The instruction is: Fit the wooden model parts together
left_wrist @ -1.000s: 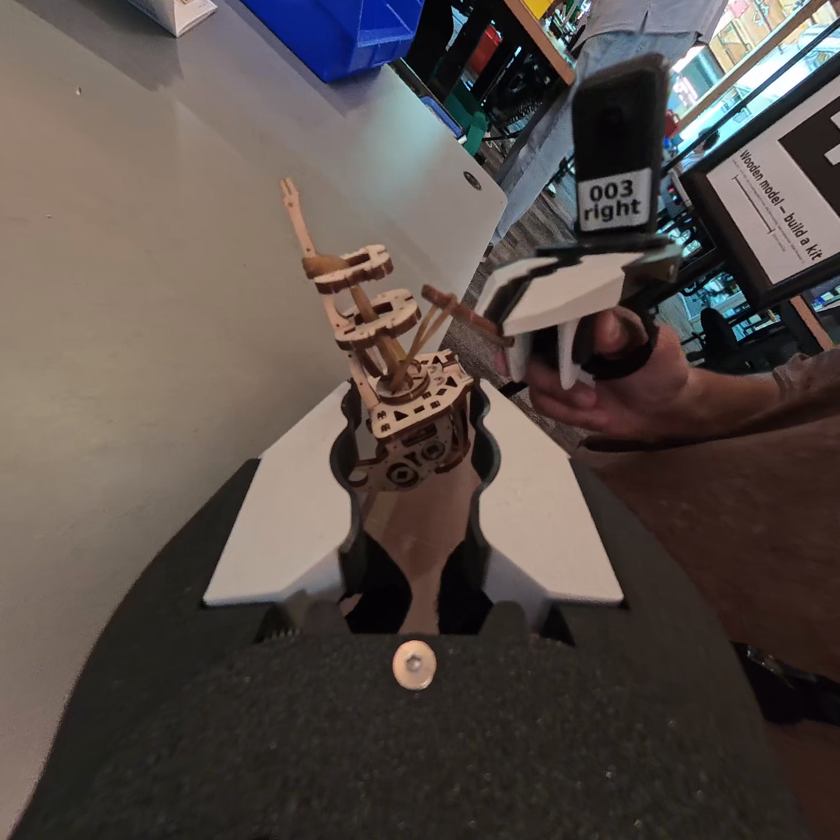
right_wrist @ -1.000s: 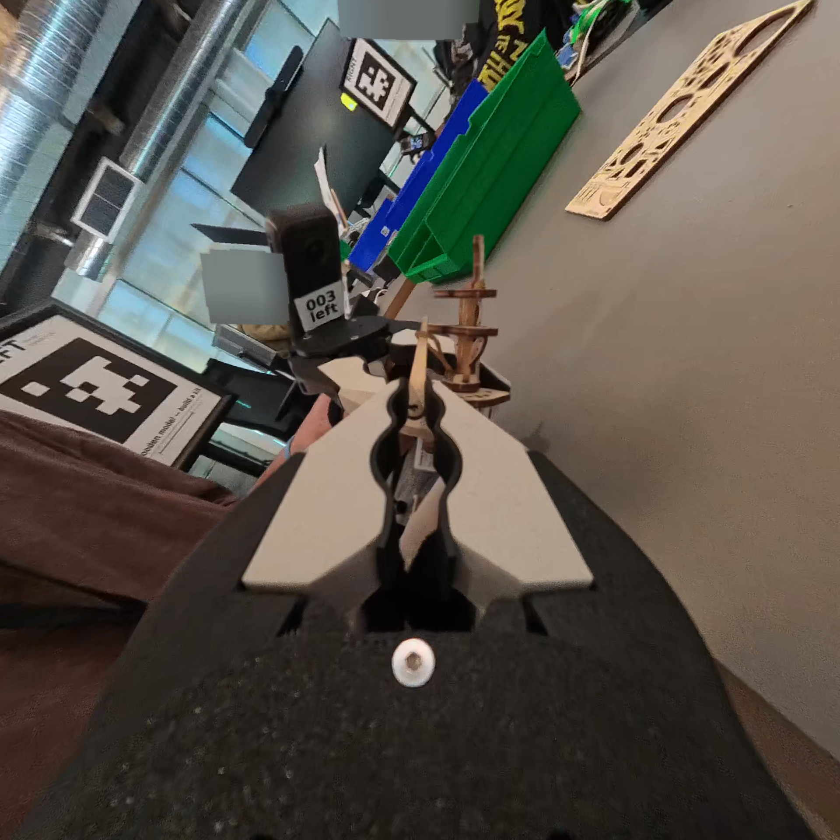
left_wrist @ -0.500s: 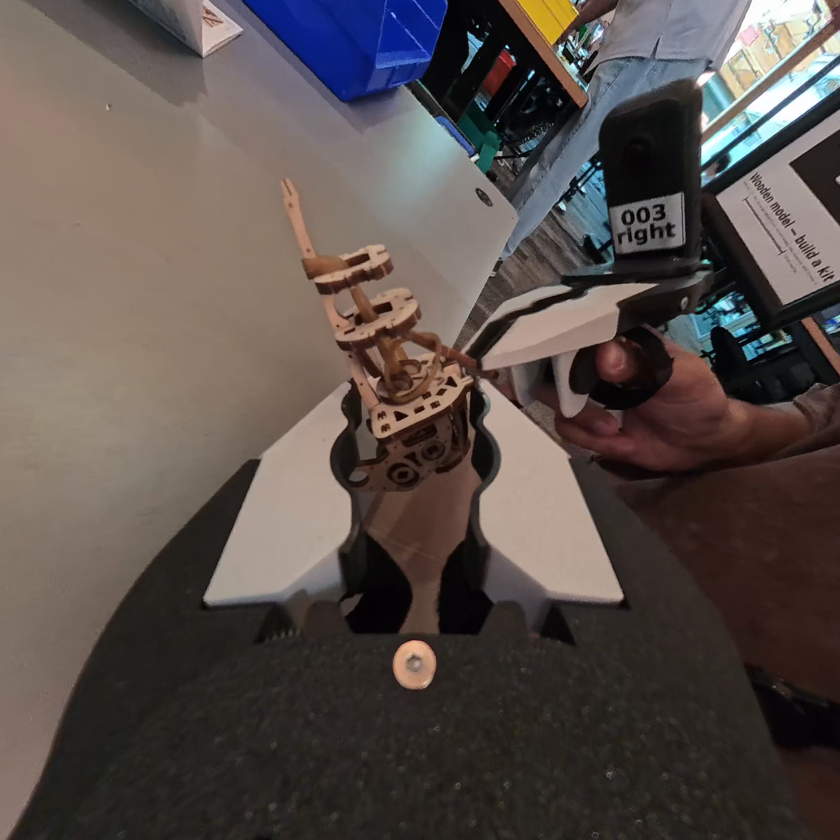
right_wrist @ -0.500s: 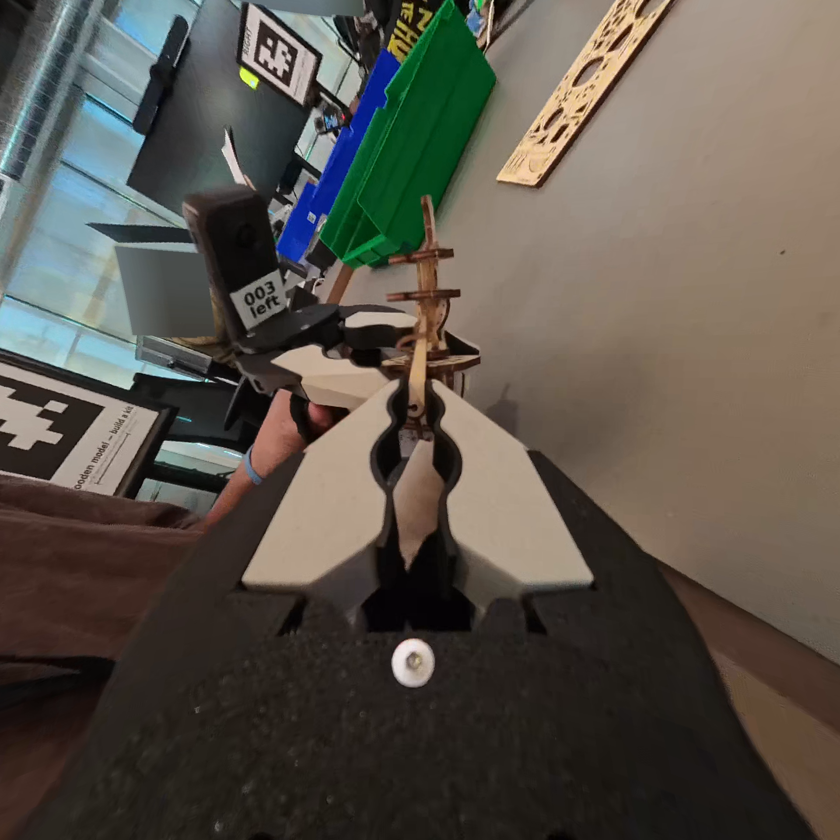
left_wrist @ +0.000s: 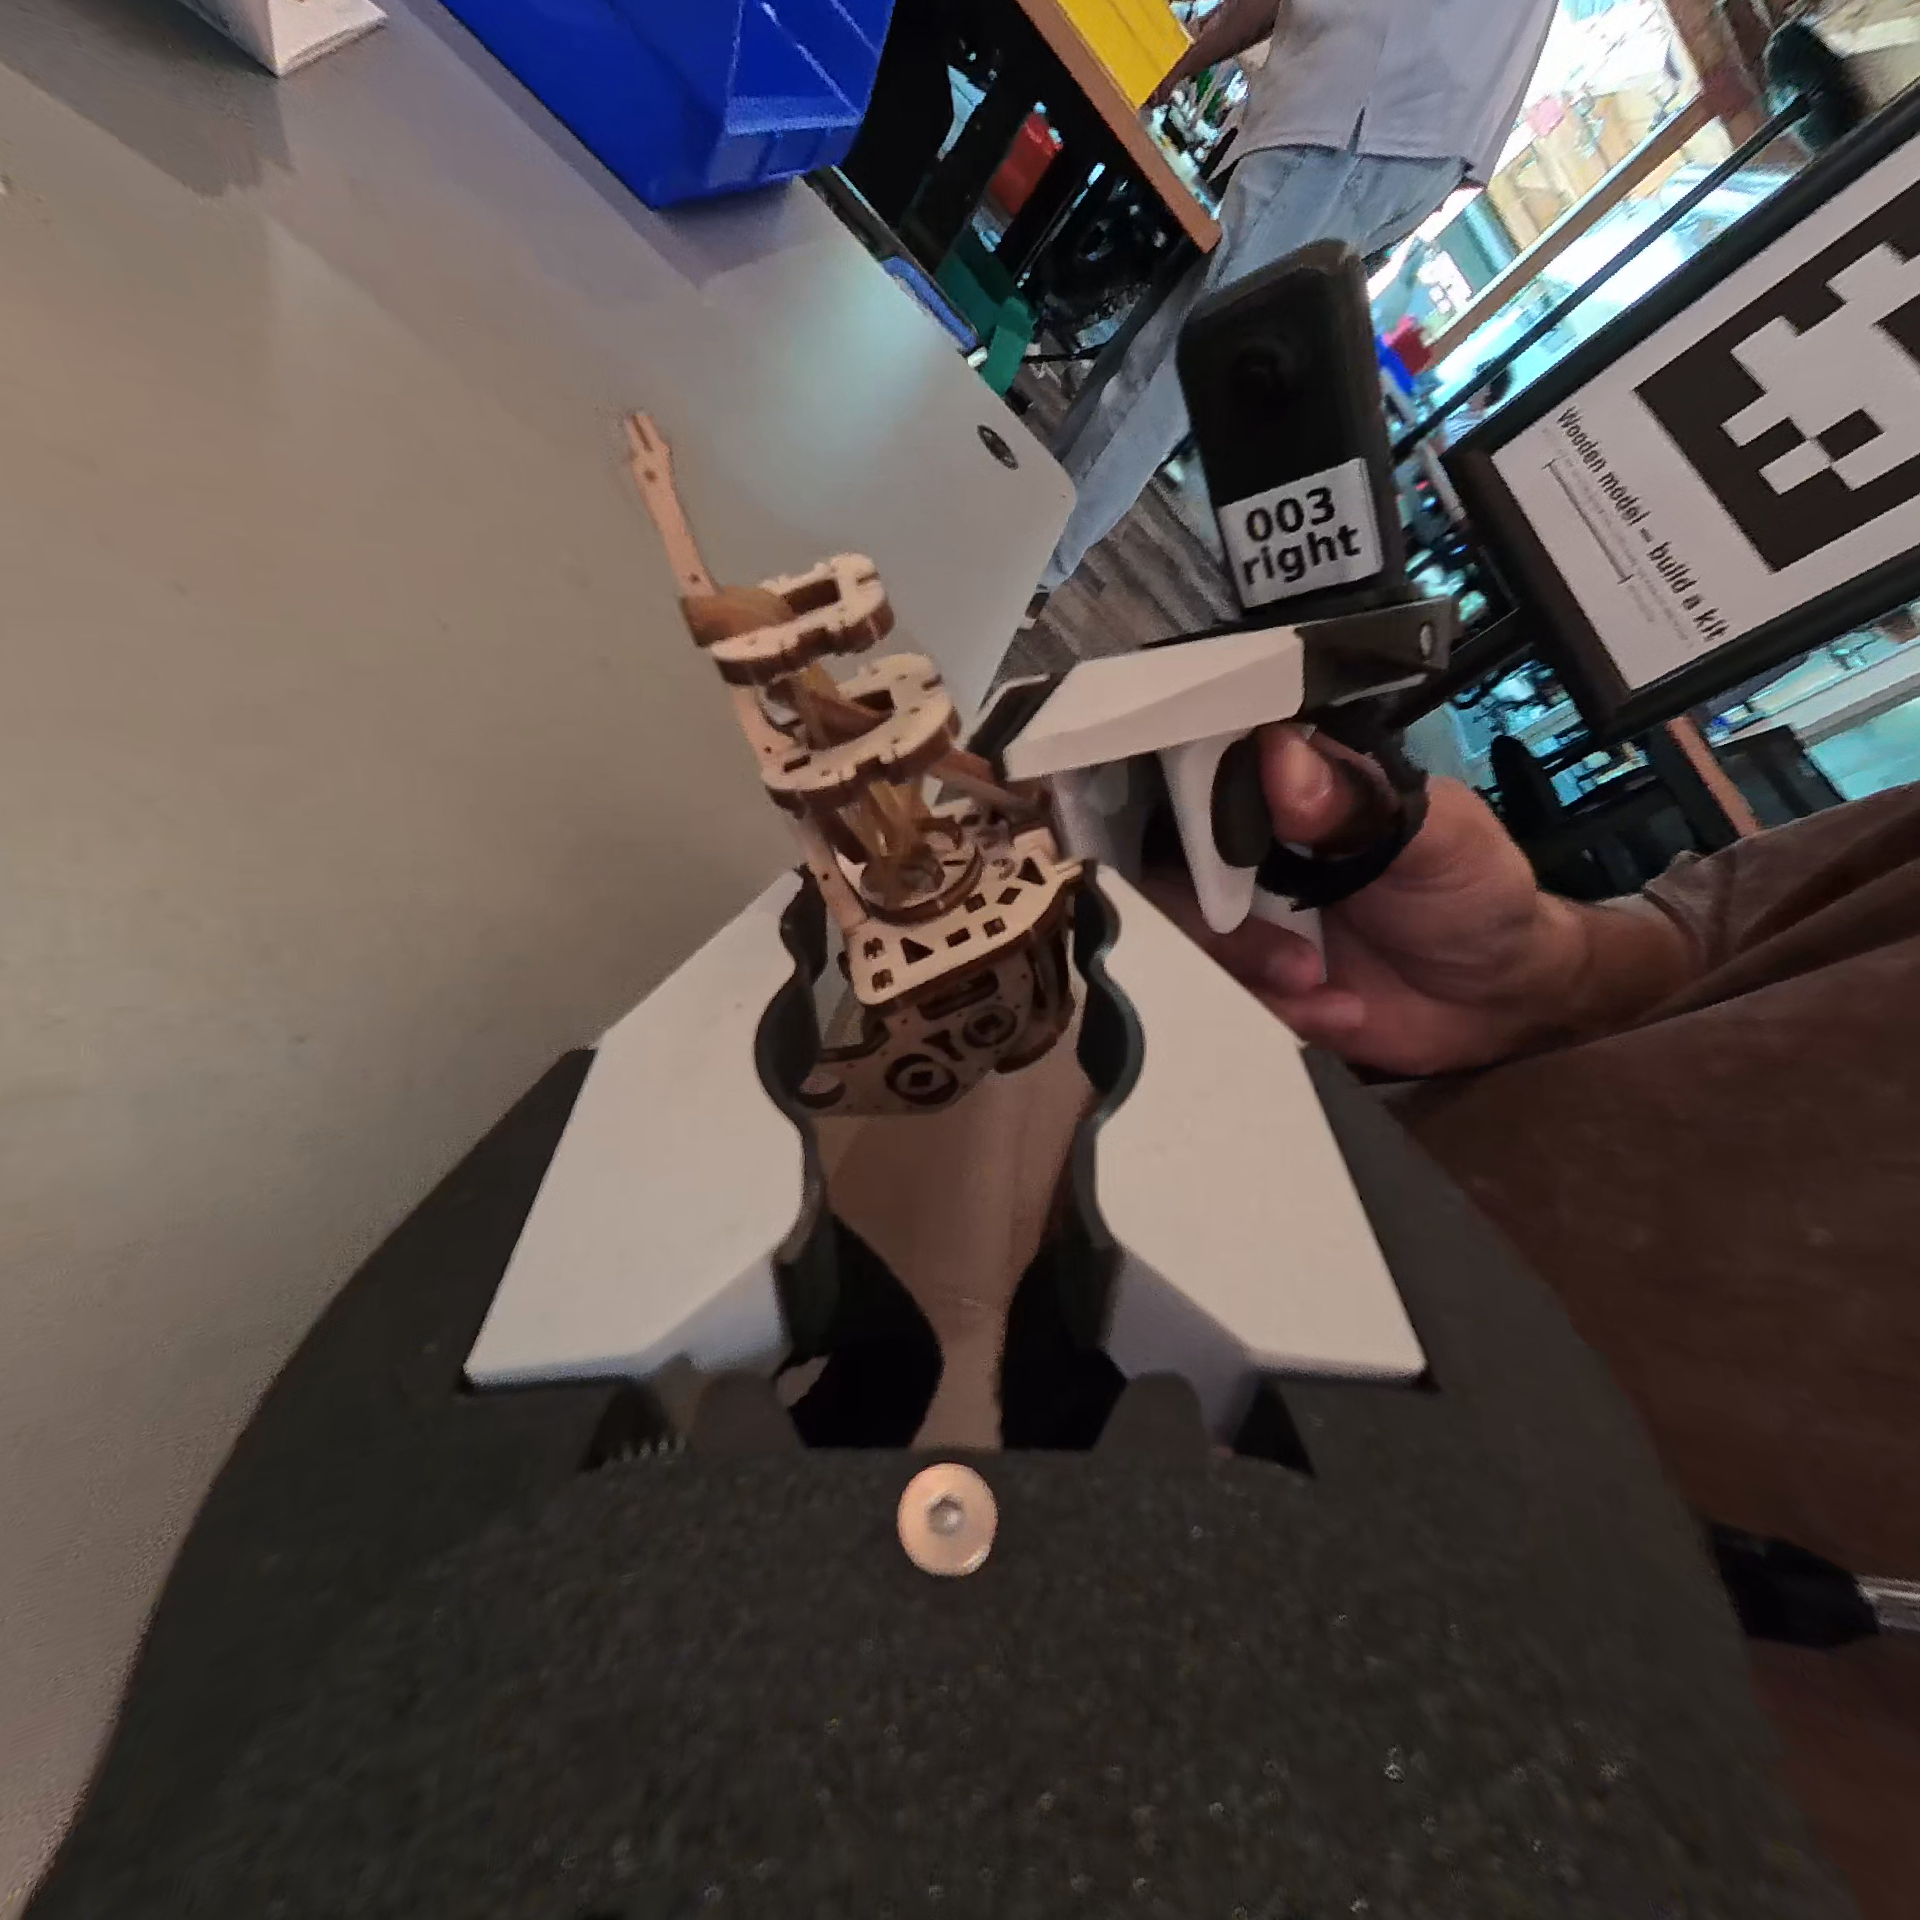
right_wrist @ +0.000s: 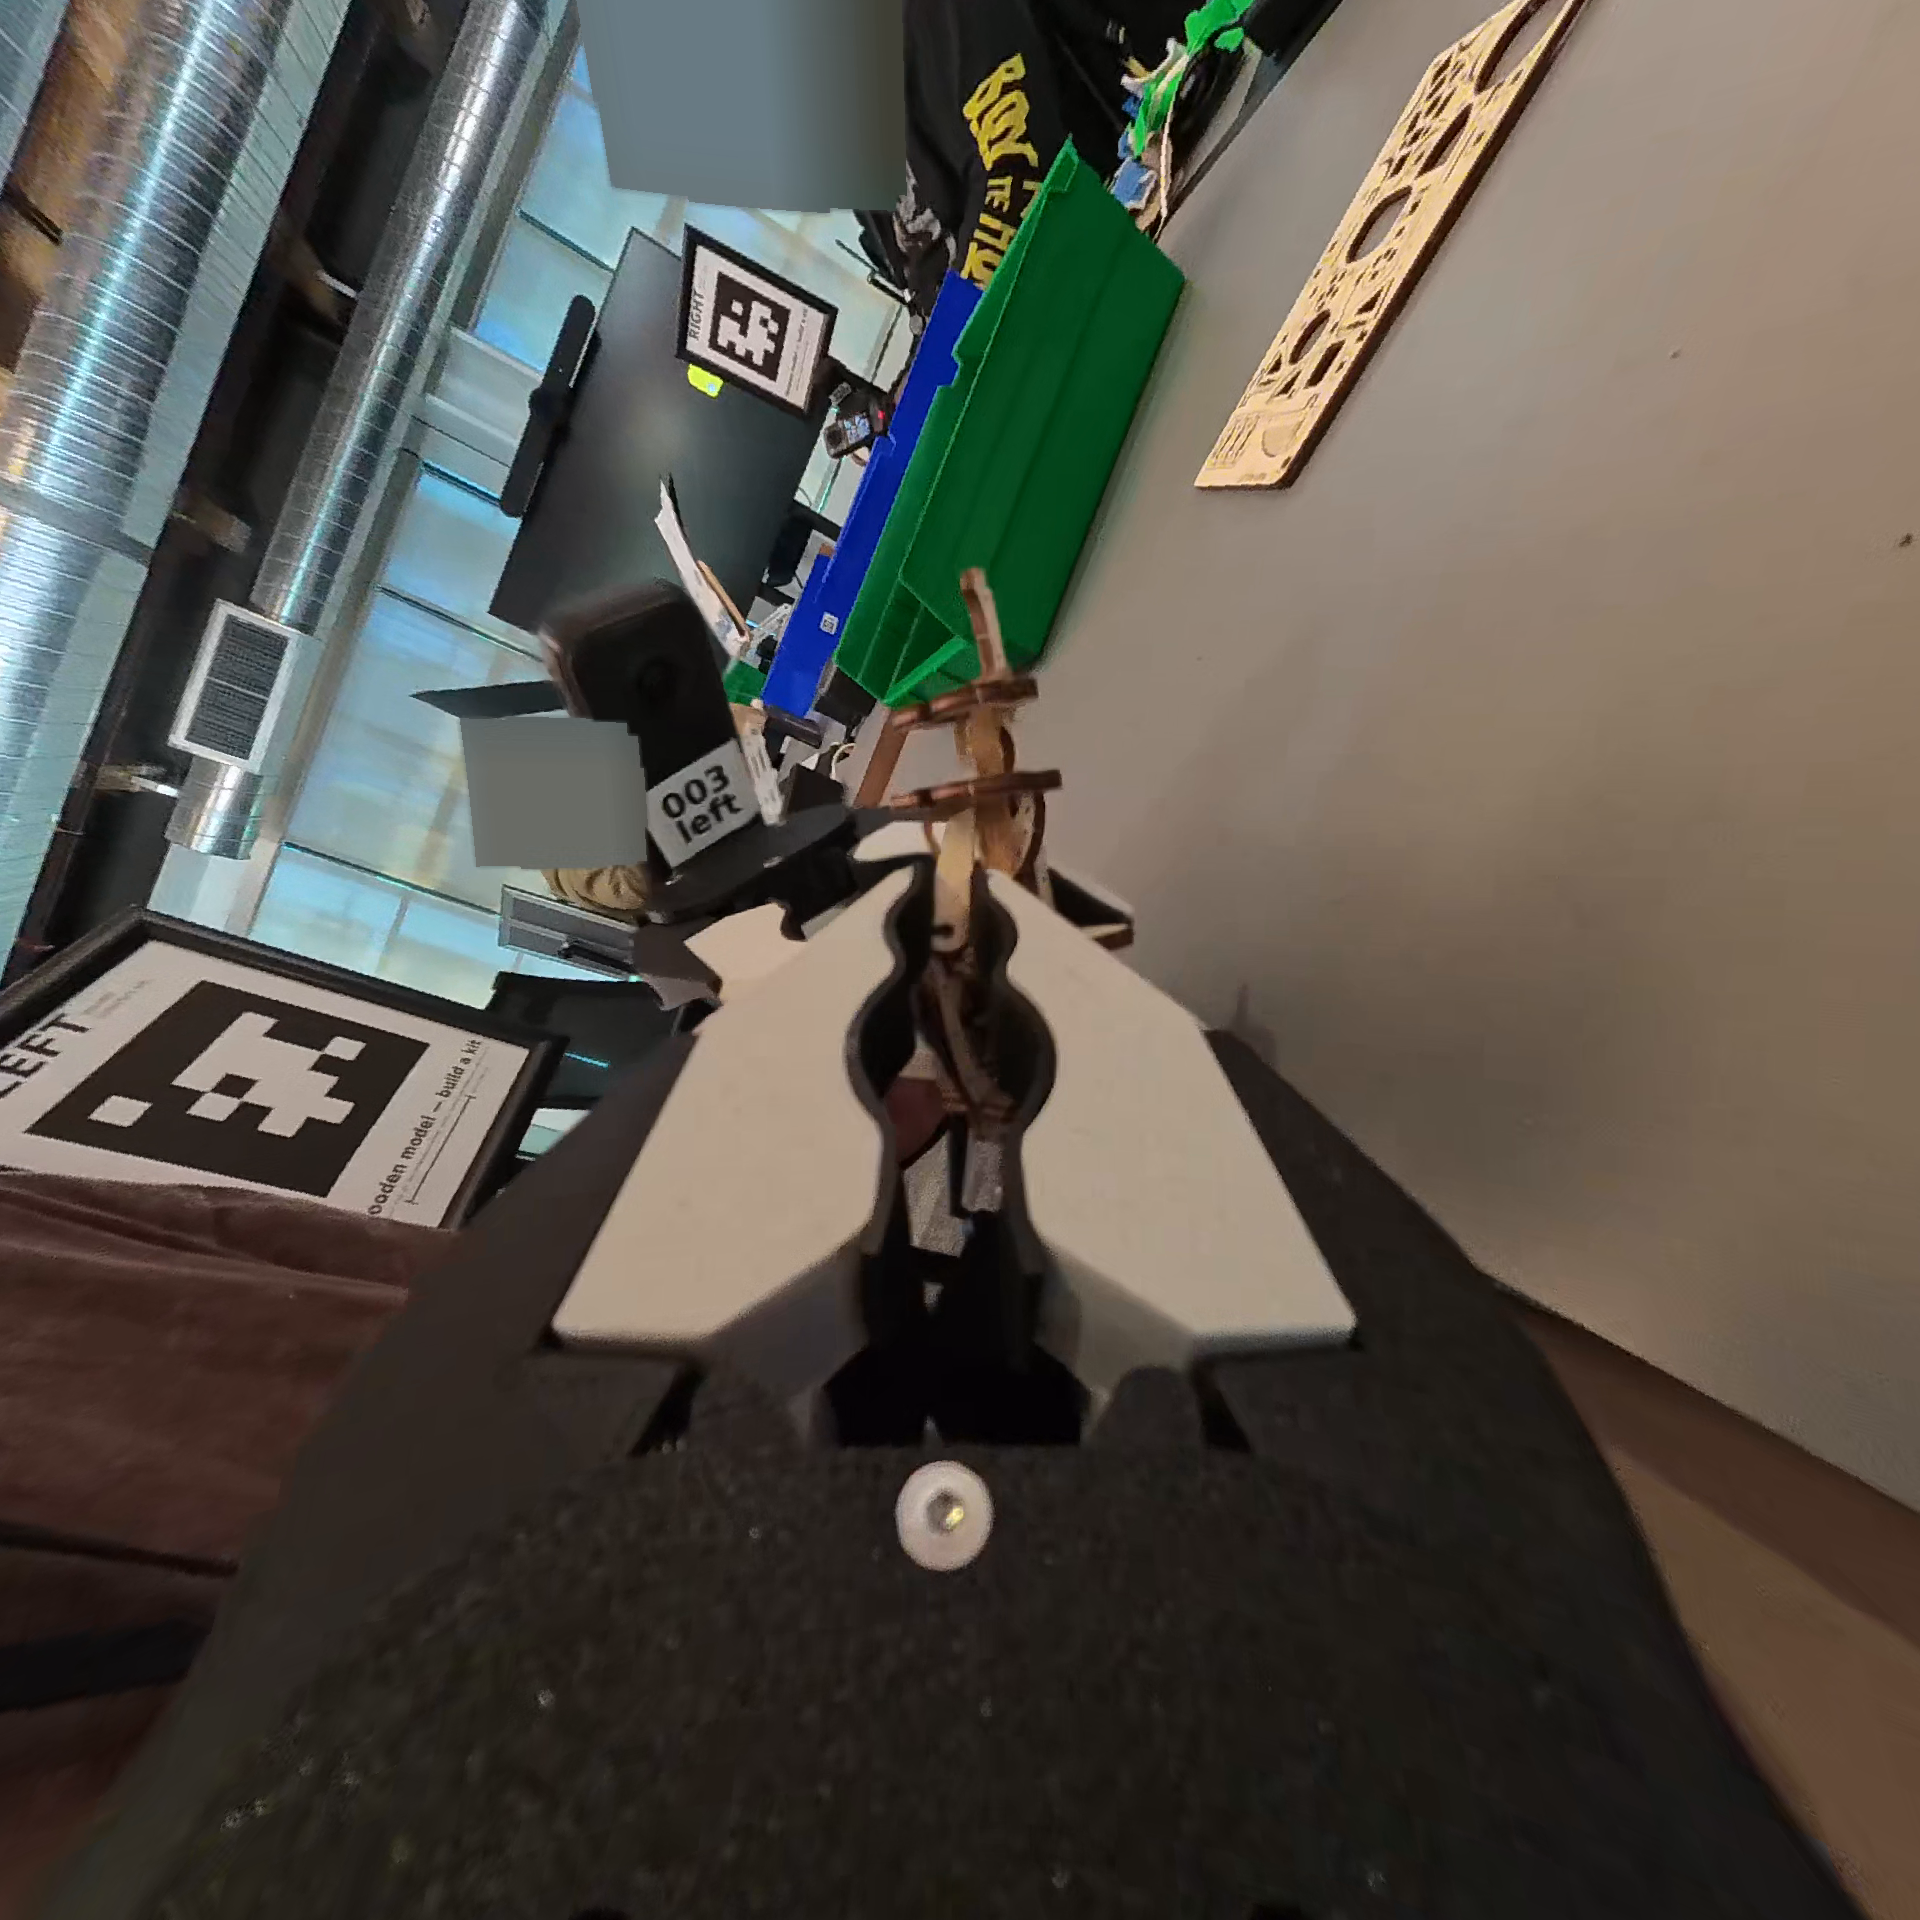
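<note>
Left gripper (left_wrist: pixel 940 935): jaws partly closed, clamped on the lower body of the wooden model (left_wrist: pixel 935 966). Model's perforated base sits between the two white fingers (left_wrist: pixel 665 1174), gripped at the sides; the mast with two notched round decks rises forward and out past the fingertips, tilted toward the left finger's side.

Right gripper (left_wrist: pixel 1023 743) in the left wrist view: comes in from the right-finger side, its white tip at the model's upper base, just under the lower deck. Touching or only just beside, cannot tell; motion blur there. A hand (left_wrist: pixel 1392 935) holds its handle, one finger through the black trigger loop.

Right wrist view: right gripper (right_wrist: pixel 956 894) jaws nearly together, pinched on a thin pale wooden strip (right_wrist: pixel 951 878) that stands edge-on between the fingertips and runs forward toward the model (right_wrist: pixel 982 748). Model's mast and two decks show just ahead of the jaws, seen edge-on. Left gripper (right_wrist: pixel 831 894) lies ahead and to the left-finger side, mostly hidden behind the right gripper's own finger.

Surroundings:
- grey table (right_wrist: pixel 1558 727) on the right-finger side in the right wrist view
- green bin (right_wrist: pixel 1018 447) and blue bin (right_wrist: pixel 883 520) ahead of the jaws, side by side
- punched-out wooden parts sheet (right_wrist: pixel 1382 239) flat on the table, well ahead and to the right
- blue bin (left_wrist: pixel 675 83) far ahead in the left wrist view
</note>
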Motion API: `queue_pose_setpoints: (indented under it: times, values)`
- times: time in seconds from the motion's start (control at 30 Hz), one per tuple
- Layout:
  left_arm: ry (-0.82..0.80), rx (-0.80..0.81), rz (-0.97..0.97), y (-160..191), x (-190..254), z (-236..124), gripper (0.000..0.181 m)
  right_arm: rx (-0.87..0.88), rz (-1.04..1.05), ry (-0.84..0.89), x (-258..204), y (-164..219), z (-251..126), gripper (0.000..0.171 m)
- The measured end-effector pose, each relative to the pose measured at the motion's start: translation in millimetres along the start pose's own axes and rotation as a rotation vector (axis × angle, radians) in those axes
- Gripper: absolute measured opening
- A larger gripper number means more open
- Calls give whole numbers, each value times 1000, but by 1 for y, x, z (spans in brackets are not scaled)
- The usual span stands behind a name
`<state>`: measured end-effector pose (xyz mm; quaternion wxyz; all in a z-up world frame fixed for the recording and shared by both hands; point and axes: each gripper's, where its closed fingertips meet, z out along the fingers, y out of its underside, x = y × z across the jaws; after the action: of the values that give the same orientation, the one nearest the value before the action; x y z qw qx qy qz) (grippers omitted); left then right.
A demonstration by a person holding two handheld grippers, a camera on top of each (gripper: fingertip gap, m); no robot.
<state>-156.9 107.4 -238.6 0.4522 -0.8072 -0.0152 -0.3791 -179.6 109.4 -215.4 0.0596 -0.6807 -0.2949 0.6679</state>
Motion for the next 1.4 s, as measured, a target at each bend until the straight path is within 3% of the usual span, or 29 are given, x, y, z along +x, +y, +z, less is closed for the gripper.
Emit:
queue_pose_setpoints:
  times: [0.43, 0.63, 0.83, 1.0, 1.17, 1.27, 1.4]
  values:
    - [109, 29, -221, 2, 0, 4, 46, -206, -261, 219, 11, 2, 4, 6]
    - [110, 55, -192, -3, 4, 3, 45, -183, -206, 200, 5, -2, 0, 6]
    - [379, 164, -431, -17, 22, -2, 46, -245, -347, 164, -5, -7, -5, 4]
    - [292, 161, -351, -18, 10, -6, 45, -359, -453, 232, -4, -14, -16, 0]
    - [142, 139, -227, -16, -2, -10, 45, -389, -402, 193, -6, -24, -12, 0]
    - [49, 100, -90, -14, -4, -11, 45, -439, -334, 132, -8, -25, -6, 11]
    - [35, 85, -52, -13, -1, -10, 46, -591, -249, 51, -4, -3, 4, 21]
